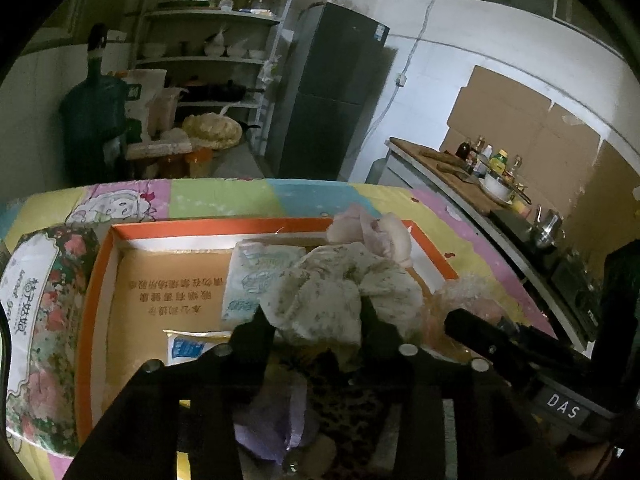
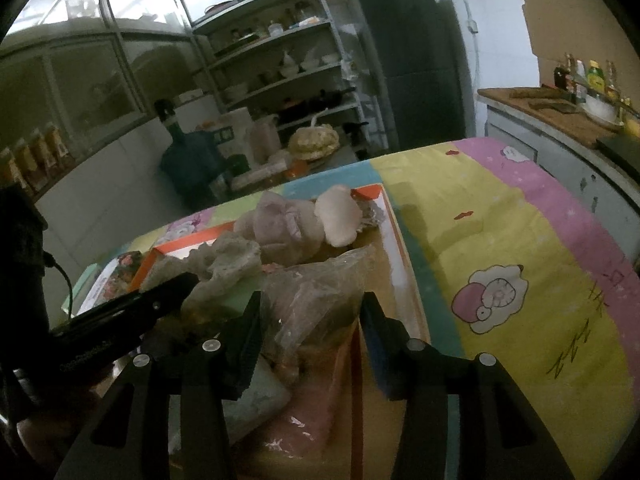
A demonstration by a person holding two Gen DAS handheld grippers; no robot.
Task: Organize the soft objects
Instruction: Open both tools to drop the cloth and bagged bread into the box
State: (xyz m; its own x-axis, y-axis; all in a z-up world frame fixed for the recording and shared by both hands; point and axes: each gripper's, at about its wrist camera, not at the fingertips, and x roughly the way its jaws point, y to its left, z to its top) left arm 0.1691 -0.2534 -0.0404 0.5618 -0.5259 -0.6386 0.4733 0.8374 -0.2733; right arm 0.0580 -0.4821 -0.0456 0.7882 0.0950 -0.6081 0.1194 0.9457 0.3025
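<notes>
Fingers of the left gripper are seen parted around a floral cloth lying in the orange-rimmed box on the patterned sheet, while those of the right gripper straddle a crumpled plastic bag, pressure undeterminable.

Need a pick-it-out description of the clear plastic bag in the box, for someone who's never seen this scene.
Start at the orange-rimmed cardboard box on the pastel patchwork tablecloth. At its near right side, between the right gripper fingers, lies the crinkled clear plastic bag. It is the only see-through item; the floral cloth beside it is opaque.
</notes>
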